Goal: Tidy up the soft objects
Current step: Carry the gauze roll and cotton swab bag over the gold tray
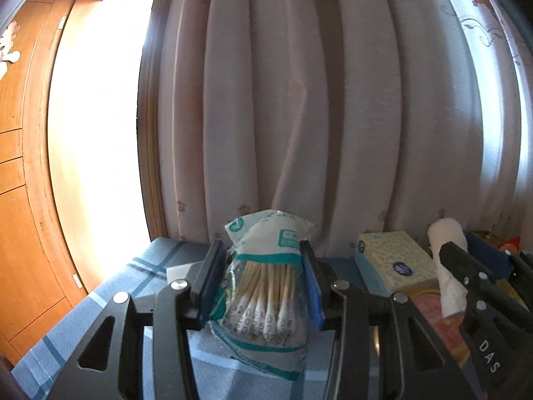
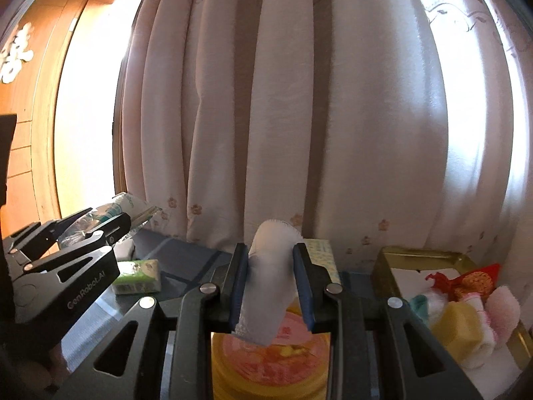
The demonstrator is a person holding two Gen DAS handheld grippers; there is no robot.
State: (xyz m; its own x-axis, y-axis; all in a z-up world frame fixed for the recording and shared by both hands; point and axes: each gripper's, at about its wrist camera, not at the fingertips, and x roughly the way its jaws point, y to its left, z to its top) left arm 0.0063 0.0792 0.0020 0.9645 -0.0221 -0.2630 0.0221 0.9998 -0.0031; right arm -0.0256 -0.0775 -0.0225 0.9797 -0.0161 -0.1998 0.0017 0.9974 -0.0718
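While the left gripper (image 1: 263, 273) squeezes a clear bag of cotton swabs (image 1: 263, 286) between its two blue pads, the bag hangs in the air above the blue checked table (image 1: 100, 300). Its jaws are partly closed, and both pads press on the sides of the bag. The swabs inside have wooden sticks and white tips.

The right gripper (image 2: 271, 286) is nearly closed and pinches a rolled white cloth (image 2: 271, 266). The roll stands up between the pads and sticks out above and below them. Right under it sits a round tin (image 2: 266, 360) with a yellow rim and a pink top.

Places from that tin: just behind it lies a pale yellow tissue pack (image 1: 393, 260) with blue dots. To the right of the tin sits a gold tray (image 2: 419, 253) with soft things in it: a yellow sponge (image 2: 456, 326), a pink fluffy cloth (image 2: 503, 306), a small folded towel and something red. To the left of the tin, on the table, lies a small green pack (image 2: 138, 276). The left gripper with its swab bag is farther left than that. Behind everything hangs a white curtain (image 2: 299, 116) with small flowers, and a wooden wall (image 1: 20, 173) is at the far left.
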